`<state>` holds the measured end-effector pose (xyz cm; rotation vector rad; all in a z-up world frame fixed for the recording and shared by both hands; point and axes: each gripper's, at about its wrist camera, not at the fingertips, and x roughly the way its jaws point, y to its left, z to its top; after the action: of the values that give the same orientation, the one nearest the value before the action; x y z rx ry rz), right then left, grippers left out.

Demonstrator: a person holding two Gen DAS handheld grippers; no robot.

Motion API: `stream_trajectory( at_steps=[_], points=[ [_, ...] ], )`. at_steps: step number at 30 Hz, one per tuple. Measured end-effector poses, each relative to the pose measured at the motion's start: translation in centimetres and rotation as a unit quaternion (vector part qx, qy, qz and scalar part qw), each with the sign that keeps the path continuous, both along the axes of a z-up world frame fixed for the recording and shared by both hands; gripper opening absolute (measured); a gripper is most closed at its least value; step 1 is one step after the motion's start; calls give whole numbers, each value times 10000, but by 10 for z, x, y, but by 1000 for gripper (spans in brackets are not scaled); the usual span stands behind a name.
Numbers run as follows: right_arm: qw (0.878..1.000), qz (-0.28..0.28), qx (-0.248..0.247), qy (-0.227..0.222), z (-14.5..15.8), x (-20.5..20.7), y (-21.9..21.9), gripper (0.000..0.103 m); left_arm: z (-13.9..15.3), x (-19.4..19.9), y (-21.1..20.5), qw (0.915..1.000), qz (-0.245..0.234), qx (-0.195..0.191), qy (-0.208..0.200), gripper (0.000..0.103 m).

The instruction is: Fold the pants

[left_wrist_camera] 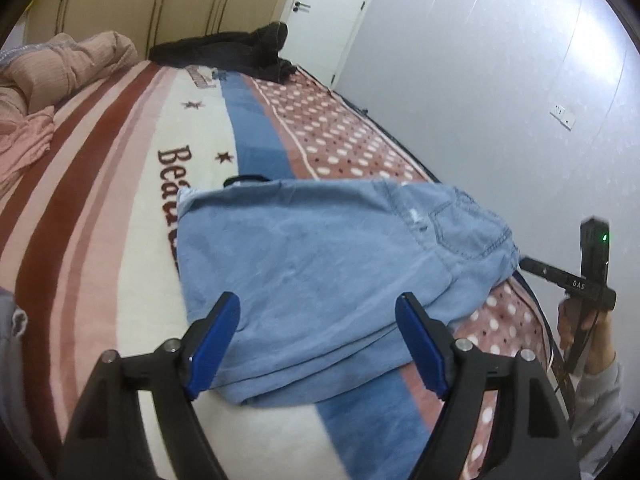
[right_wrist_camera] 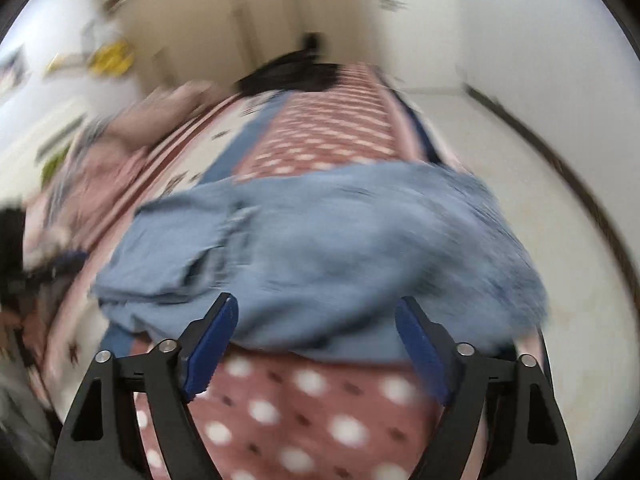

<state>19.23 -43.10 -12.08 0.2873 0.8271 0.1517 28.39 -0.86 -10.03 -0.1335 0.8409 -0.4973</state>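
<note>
The right wrist view is smeared throughout, so the seams and edges of the light-blue denim pants [right_wrist_camera: 320, 256] are hard to make out there, and what sits blurred at the left border cannot be identified. In the left wrist view the pants [left_wrist_camera: 320, 280] show sharply: folded into a compact stack lying flat on the patterned bed blanket [left_wrist_camera: 120, 240], a stitched back pocket on the upper right, a dark loop poking out at the far edge. Part of the word printed on the blanket is covered by the denim. A dark heap of clothing [left_wrist_camera: 240, 52] lies at the far end of the bed, and a pink bundled quilt [left_wrist_camera: 60, 72] is cut off at the left.

The left gripper [left_wrist_camera: 320, 340] hovers low over the near edge of the pants, its blue pads spread wide with nothing between them. The right gripper [right_wrist_camera: 320, 344] also stands spread and holds nothing, poised at the dotted side of the blanket [right_wrist_camera: 312, 408] just short of the denim. In the left view its black body [left_wrist_camera: 592, 272] appears off the bed's right edge, a hand gripping its handle.
</note>
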Motion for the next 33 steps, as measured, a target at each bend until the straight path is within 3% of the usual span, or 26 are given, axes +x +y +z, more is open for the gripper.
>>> stream_trajectory(
  at_steps=[4,6,8,10,15,21,23,26,29,31,33],
  points=[
    [9927,-609,933,459,-33,-11,-41,81,5,-1,-8,9999,67,-51,-83,77],
    [9883,-707,1308,346,-43,-15,-47,83,6,-2,-12,9999,56,-28,-88,77],
    [9842,-770,1591,108,-44,-10,-49,93,5,-1,-15,9999,68,29,-76,77],
    [9811,-863,1735,-16,-44,-1,-48,100,4,-1,-17,10000,65,-4,-38,77],
    [9735,-1071,2010,-198,-43,31,-35,102,4,-3,-14,9999,99,-64,-41,77],
    [9641,-1771,1955,-305,-45,53,-27,101,4,-3,-9,9993,327,3,-184,77],
    [9580,-1970,2050,-370,-45,52,-31,97,3,-4,-6,9987,451,23,-231,77],
    [9478,-2305,2167,-389,-47,47,-37,80,2,-6,-2,9977,601,83,-311,77],
    [9513,-2410,1868,-456,-42,45,-36,54,1,-6,0,9970,678,134,-355,77],
    [9566,-2321,1662,-586,-34,45,-33,31,1,-5,2,9965,724,149,-377,77],
    [9595,-2225,1583,-690,-26,43,-31,21,2,-5,4,9963,754,140,-395,77]
  ],
)
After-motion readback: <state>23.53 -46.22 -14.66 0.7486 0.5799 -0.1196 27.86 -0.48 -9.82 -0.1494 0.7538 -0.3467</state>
